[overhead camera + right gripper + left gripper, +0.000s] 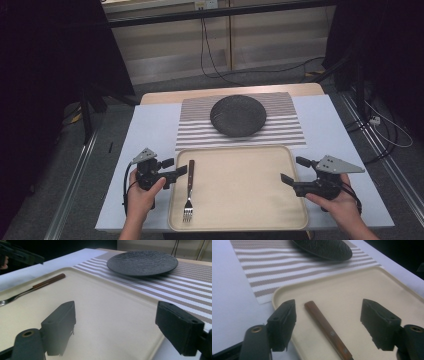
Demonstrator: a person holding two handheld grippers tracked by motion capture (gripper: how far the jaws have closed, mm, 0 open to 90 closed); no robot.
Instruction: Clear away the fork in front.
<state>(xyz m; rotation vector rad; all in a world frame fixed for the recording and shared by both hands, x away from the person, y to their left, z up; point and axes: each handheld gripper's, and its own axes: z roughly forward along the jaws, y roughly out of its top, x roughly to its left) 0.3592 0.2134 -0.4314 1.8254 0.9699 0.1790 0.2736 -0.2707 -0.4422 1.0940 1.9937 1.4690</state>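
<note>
Here: wooden-handled fork [189, 190] flat on smooth beige tray [240, 220]; both hand-held grippers' jaws apart, empty.

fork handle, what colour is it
Reddish-brown wood with small metal rivets on the fork handle; it shows best in the left gripper view.

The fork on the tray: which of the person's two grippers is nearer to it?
Left. The left gripper sits right beside the fork handle, jaws open; the right gripper is across the tray, at its far edge.
</note>
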